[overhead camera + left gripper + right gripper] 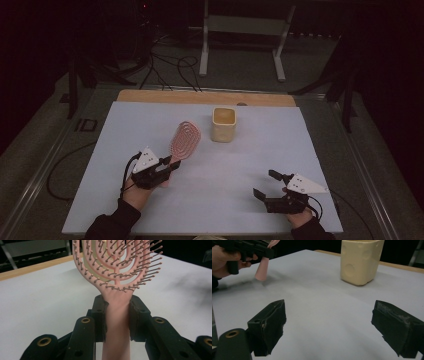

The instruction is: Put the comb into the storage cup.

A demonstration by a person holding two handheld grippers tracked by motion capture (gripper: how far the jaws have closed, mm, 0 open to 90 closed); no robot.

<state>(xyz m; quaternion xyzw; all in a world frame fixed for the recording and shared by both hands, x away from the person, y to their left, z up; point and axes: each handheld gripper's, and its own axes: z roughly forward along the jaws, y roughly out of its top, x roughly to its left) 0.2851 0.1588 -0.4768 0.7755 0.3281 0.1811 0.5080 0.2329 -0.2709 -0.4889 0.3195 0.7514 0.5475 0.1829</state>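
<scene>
Pink hairbrush (pixel 117 277) sits clamped by its handle in your left gripper (pixel 167 167); one cream cup (pixel 223 124) stands beyond; your right gripper (pixel 266 185) gapes empty.

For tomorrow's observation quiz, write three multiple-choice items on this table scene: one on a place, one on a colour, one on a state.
1. Where does the cream cup stand?
A. on the white sheet's far half, beyond the hairbrush's head
B. at the near edge, beside the right gripper
C. on the floor

2. What colour is the hairbrush?
A. blue
B. pink
C. green

3. How do the two grippers stand?
A. both open
B. left gripper shut on the hairbrush's handle, right gripper open
C. right gripper shut on the cup

Answers: 1 A, the high view shows it just past the brush head. 2 B, handle and bristles are pink in the left gripper view. 3 B, the left jaws press the handle; the right jaws stand wide with nothing between.
</scene>
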